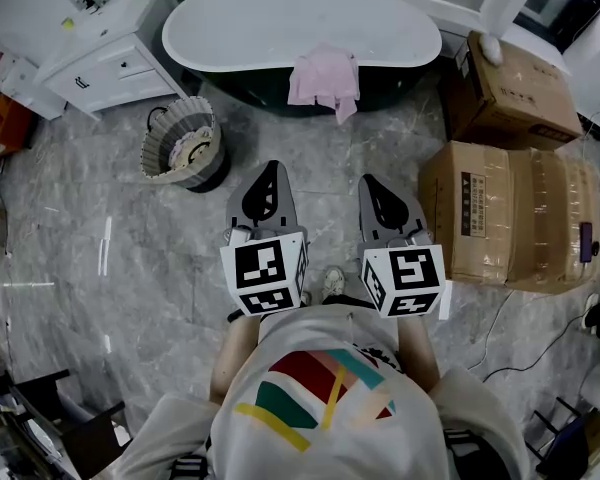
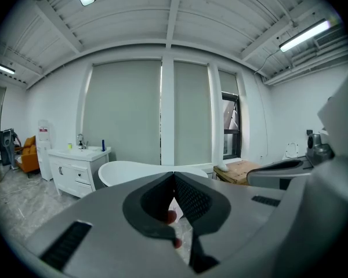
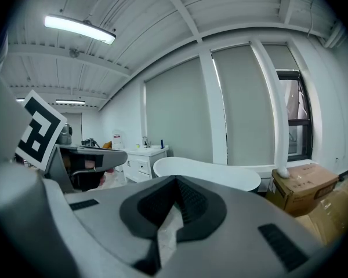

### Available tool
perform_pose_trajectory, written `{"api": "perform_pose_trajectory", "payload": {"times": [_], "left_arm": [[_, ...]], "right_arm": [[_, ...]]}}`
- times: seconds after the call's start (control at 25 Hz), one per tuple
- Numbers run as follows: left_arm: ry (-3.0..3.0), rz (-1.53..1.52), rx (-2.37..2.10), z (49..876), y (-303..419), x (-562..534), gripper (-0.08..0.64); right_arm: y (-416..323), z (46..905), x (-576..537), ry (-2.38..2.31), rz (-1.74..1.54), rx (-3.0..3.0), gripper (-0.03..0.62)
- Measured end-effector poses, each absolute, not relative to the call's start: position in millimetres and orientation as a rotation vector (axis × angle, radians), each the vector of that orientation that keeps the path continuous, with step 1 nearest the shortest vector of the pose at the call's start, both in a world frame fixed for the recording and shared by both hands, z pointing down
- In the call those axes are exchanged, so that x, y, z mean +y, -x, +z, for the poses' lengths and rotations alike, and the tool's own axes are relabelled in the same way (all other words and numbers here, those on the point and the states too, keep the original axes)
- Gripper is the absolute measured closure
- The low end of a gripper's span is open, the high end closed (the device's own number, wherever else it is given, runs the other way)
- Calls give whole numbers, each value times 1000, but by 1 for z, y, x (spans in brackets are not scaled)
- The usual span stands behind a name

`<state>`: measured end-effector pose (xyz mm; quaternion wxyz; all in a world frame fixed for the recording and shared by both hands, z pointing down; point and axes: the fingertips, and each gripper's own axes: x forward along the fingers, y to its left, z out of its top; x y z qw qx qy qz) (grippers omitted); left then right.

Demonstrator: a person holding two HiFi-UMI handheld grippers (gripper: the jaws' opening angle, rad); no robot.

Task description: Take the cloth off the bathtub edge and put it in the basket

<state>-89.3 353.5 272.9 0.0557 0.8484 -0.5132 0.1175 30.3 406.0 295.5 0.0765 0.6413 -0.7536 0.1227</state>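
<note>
Pink cloth [image 1: 325, 76] lies draped over the near rim of the white bathtub [image 1: 240, 28], its lower part hanging down the dark outer side; round basket [image 1: 202, 118] stands on the marble floor [image 1: 60, 198] to the left, well apart from the cloth; left gripper [image 1: 271, 168] and right gripper [image 1: 372, 180] held side by side, pointing toward the tub; both sets of jaws closed together, holding nothing.

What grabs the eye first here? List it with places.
The pink cloth draped over the near edge of the white tub, top centre of the head view, stands out first. Below it the left gripper and right gripper, both shut, point side by side toward the tub. A woven basket stands on the floor to their left.
</note>
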Motion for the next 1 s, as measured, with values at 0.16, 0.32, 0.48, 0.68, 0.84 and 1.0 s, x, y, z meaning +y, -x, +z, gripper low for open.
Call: {"api": "perform_pose_trajectory", "payload": {"times": [0.16,0.32,0.48,0.68,0.84,1.0], "left_arm": [[-2572,350,-1571,277,81,354,541],[-2560,347,-1582,281,76,356,540],[-2568,336,-1591,277,70,351,541],[-2590,327,-1596,273,63,339,541],[-2590,299,-1609,274,60,324,541],[-2591,248,-1598,273,57,308,541]], "right_arm": [[-41,301,405,-1925,372,-2276,583],[-51,305,408,-1924,382,-2279,583],[-59,300,406,-1930,373,-2287,583],[-74,290,400,-1971,329,-2278,583],[-85,287,393,-2009,291,-2260,583],[-93,284,385,-2045,262,-2246,583]]}}
